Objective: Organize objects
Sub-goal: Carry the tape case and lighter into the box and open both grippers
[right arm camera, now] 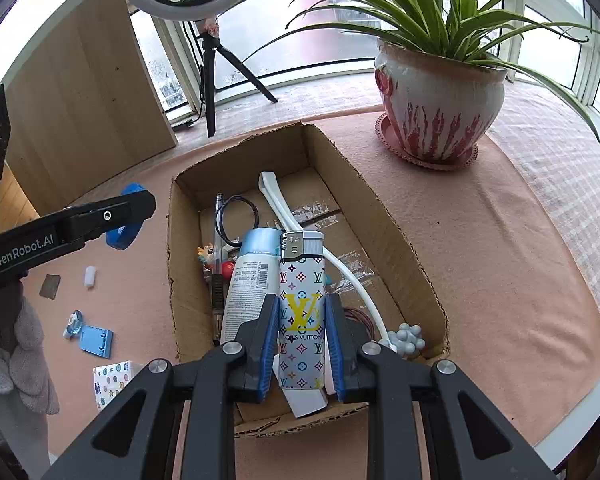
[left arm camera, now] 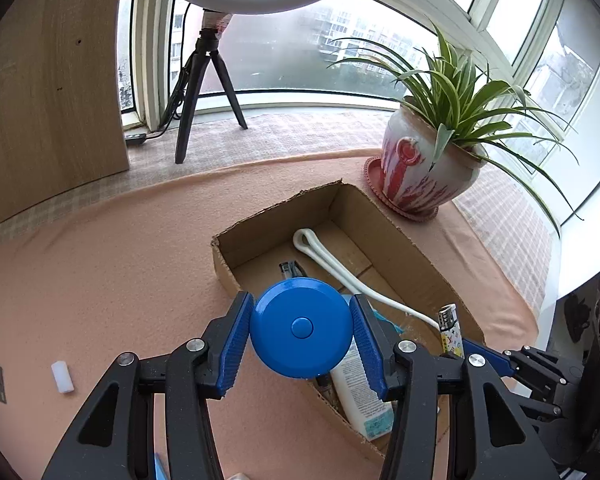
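While the left tool (left arm camera: 302,330) pinches a blue round case (left arm camera: 301,328), the right tool (right arm camera: 302,340) pinches a patterned lighter (right arm camera: 302,304). Both hang over the cardboard box (right arm camera: 392,216) on the worktop (right arm camera: 500,260).

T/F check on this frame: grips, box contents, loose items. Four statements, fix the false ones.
1. The left gripper holds a blue round case. True.
2. The right gripper is empty. False: its jaws are shut on a patterned lighter.
3. The cardboard box is empty. False: a white tube, a pen and other items lie inside.
4. A small white cylinder lies on the cloth outside the box. True.
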Motion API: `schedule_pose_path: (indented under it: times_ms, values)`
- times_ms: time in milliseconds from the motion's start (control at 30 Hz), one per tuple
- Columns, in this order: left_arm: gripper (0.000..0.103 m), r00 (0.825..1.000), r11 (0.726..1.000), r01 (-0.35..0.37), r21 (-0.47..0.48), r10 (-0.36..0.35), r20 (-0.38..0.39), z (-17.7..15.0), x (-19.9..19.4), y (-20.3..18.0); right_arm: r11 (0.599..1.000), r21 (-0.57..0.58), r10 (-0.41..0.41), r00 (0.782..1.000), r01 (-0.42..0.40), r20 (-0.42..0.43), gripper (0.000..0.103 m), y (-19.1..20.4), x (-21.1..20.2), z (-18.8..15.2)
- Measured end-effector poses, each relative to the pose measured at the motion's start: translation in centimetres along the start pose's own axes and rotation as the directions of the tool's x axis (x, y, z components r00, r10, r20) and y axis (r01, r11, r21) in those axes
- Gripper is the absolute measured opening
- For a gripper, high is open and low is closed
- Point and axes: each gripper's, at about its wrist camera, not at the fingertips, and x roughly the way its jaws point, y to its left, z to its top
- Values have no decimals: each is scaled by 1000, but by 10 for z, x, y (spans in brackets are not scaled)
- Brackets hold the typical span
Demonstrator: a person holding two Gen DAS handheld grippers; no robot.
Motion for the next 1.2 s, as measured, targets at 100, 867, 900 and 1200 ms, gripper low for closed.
schedule_pose_path:
  times_ms: [100, 867, 900, 1200]
  values:
    - [54, 1000, 1000, 0, 12, 0, 0, 4, 8, -10, 1000, -1, -2, 1000, 2, 6, 21, -3, -1, 0]
    - [71, 996, 994, -87, -61, 88, 12, -9, -14, 34, 1000, 12, 23, 999, -24, 28, 37, 2, -6, -1]
    - [71, 995, 993, -97, -66, 98, 12, -12, -18, 39, 1000, 13, 28, 999, -28, 29, 37, 4, -6, -2]
    - [71, 984, 979, -173, -103, 176, 16, -42, -55, 88, 998, -16, 66, 998, -65, 20, 37, 35, -1, -4]
